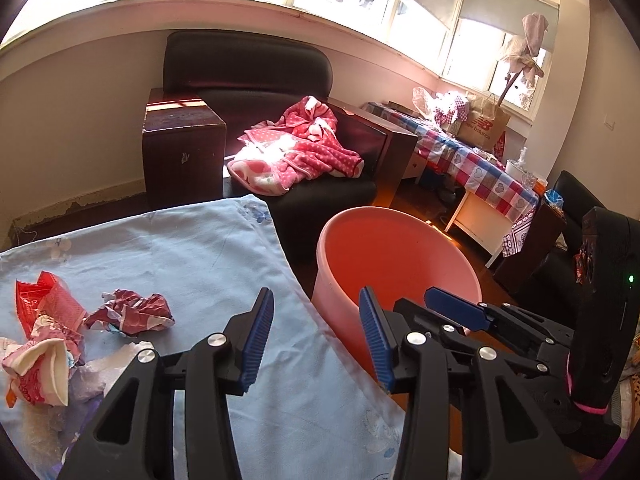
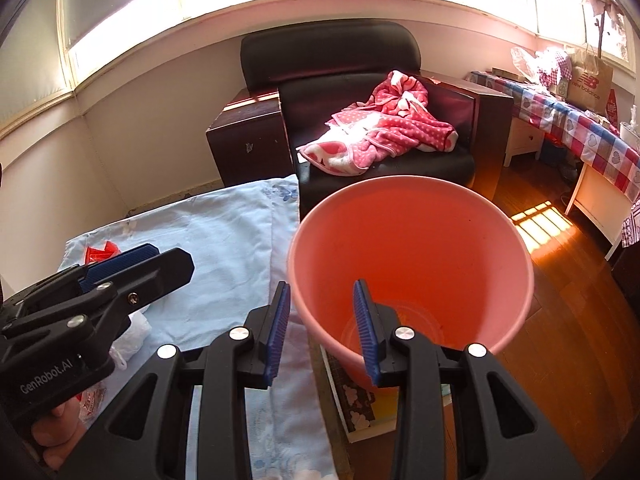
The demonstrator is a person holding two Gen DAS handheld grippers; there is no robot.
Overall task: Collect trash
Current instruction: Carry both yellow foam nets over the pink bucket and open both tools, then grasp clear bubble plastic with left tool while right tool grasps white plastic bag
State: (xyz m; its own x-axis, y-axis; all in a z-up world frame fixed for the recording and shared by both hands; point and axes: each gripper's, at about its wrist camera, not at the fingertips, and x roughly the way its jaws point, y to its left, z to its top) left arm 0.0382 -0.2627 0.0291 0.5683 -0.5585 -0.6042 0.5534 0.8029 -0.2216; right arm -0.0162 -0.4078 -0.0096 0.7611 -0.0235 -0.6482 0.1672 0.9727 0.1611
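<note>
A pink bucket (image 1: 400,256) (image 2: 412,240) stands on the floor just right of a table covered with a light blue cloth (image 1: 192,256) (image 2: 224,232). Crumpled red and pink wrappers (image 1: 128,314) and a red packet (image 1: 40,300) lie on the cloth at the left, with more trash (image 1: 40,368) nearer. My left gripper (image 1: 316,340) is open and empty over the cloth's right edge. My right gripper (image 2: 322,326) is open and empty, straddling the bucket's near rim. The right gripper also shows in the left wrist view (image 1: 460,312), over the bucket.
A black armchair (image 2: 380,92) with a pink spotted robe (image 2: 380,132) stands behind the bucket, a dark wooden side cabinet (image 2: 248,144) to its left. A table with a checked cloth (image 2: 580,132) and bags lines the right wall. The wooden floor (image 2: 560,300) lies right of the bucket.
</note>
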